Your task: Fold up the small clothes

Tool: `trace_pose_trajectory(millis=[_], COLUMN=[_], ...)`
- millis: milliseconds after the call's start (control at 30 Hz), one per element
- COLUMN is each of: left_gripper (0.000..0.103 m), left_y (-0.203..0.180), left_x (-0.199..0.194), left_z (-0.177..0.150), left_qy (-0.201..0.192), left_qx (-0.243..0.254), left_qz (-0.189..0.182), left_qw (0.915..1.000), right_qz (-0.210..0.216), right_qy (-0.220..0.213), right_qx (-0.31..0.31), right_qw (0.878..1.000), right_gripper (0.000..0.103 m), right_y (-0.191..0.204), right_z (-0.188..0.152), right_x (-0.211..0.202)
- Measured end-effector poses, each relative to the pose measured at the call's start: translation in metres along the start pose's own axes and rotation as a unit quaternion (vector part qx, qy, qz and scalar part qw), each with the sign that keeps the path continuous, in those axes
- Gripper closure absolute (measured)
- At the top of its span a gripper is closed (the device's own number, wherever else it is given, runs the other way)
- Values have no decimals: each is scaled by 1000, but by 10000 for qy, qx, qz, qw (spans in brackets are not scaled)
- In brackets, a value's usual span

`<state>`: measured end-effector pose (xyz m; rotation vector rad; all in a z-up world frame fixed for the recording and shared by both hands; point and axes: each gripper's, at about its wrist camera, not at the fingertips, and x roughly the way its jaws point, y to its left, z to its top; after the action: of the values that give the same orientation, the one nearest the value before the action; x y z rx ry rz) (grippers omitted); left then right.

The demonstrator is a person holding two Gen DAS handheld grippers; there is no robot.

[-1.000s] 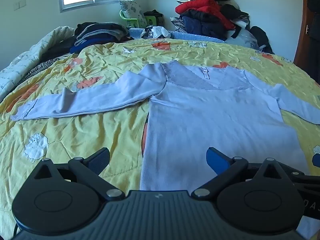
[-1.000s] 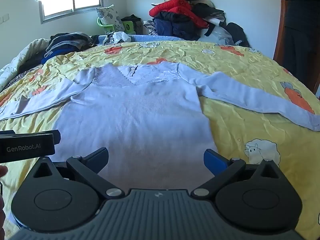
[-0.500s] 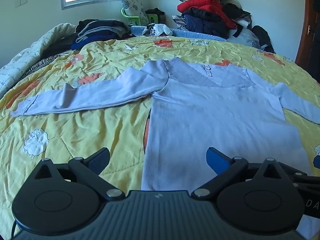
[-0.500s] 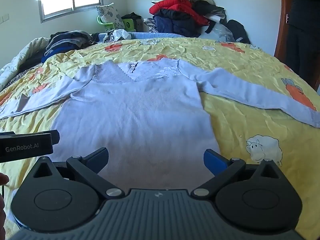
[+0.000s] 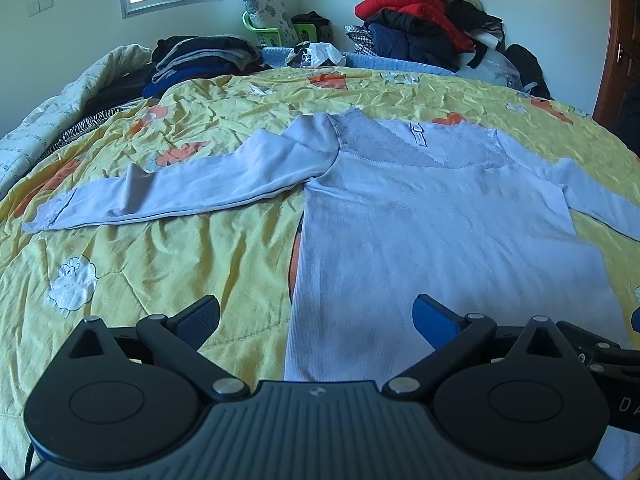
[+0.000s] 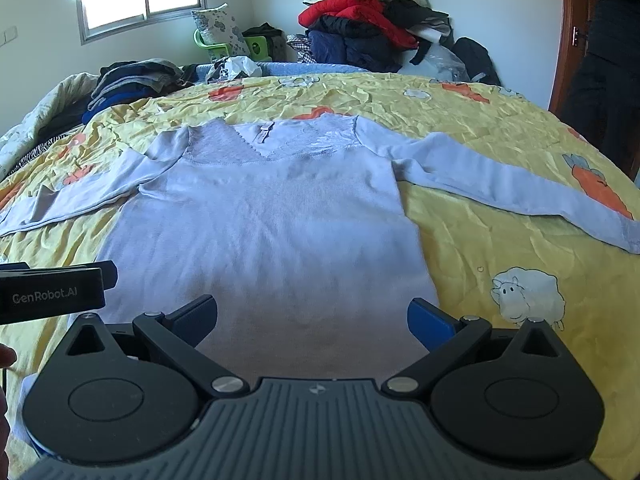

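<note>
A: What is the largest surface in view?

B: A bed covered by a yellow quilt (image 6: pixel 460 120), creased all over and printed with white sheep (image 6: pixel 528 296) and orange carrots (image 6: pixel 600 188).

A: And where does the garment lie?

B: The pale lilac long-sleeved top (image 6: pixel 264 216) lies flat on the quilt, front up, near the middle of the bed, its hem toward both cameras and its neckline toward the far wall.

A: How is it arranged?

B: The body is spread smooth in a rough rectangle. Both sleeves are stretched outward: the left sleeve (image 5: pixel 180 188) runs toward the left bed edge with soft folds near the shoulder, and the right sleeve (image 6: pixel 520 184) runs out toward a carrot print. The cuffs carry a band of different texture.

A: Any finer detail?

B: A lace-like yoke forms a V at the chest, and a small label (image 5: pixel 418 134) shows inside the neckline.

A: What of the tools?

B: The left gripper (image 5: pixel 316 316) hovers over the lower left side edge of the top, jaws spread wide, gripping nothing. The right gripper (image 6: pixel 312 314) hovers over the hem, jaws likewise wide apart and empty.

A: Background?

B: A heap of red and dark clothes (image 6: pixel 360 28) by the far wall, folded dark garments (image 5: pixel 200 60) at the left, and a window (image 6: pixel 140 0).
</note>
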<state>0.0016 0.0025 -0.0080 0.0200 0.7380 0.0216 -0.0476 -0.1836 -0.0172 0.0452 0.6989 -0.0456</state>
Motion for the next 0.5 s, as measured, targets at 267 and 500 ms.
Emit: trace_pose_trajectory(millis=[267, 500], left_gripper=[0, 0], left_y=[-1, 1], left_x=[3, 3], left_z=[-3, -4], left_qy=[13, 8], left_qx=[6, 1], left_qz=[5, -3], left_qw=[10000, 10000], right_qz=[-13, -6], right_qy=[37, 57], right_qx=[30, 78], right_qw=[10000, 10000], right_gripper=[0, 0], right_y=[-1, -5], right_z=[-1, -2], right_x=[2, 4])
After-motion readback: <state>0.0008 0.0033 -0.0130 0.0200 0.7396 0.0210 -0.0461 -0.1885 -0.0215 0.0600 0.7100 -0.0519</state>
